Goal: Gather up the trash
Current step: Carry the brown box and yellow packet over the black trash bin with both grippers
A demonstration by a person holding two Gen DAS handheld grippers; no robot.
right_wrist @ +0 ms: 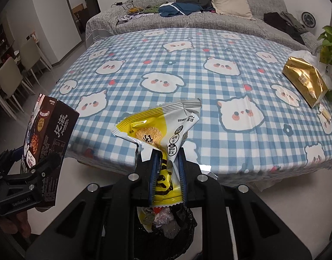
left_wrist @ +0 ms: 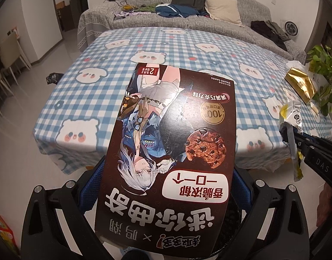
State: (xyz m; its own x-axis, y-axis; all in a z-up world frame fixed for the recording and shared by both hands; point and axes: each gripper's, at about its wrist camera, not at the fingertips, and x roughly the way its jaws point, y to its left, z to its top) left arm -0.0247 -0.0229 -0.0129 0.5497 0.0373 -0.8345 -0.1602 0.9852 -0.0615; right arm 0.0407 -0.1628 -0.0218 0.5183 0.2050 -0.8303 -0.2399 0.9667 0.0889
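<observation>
We hold a cookie box (left_wrist: 166, 151) in the left tongs (right_wrist: 39, 169) and a yellow snack wrapper (right_wrist: 159, 130) clenched in the right tongs (right_wrist: 166, 164). Both hang above the trash bin (right_wrist: 166, 223); in our judgement, release comes next.

Dark cookie box (left_wrist: 166, 151) held tilted off the table edge; crumpled yellow-and-white wrapper (right_wrist: 163, 130) pinched upright above a black-lined bin (right_wrist: 166, 221) holding trash; gold packet (right_wrist: 304, 80) lying on the tablecloth.
</observation>
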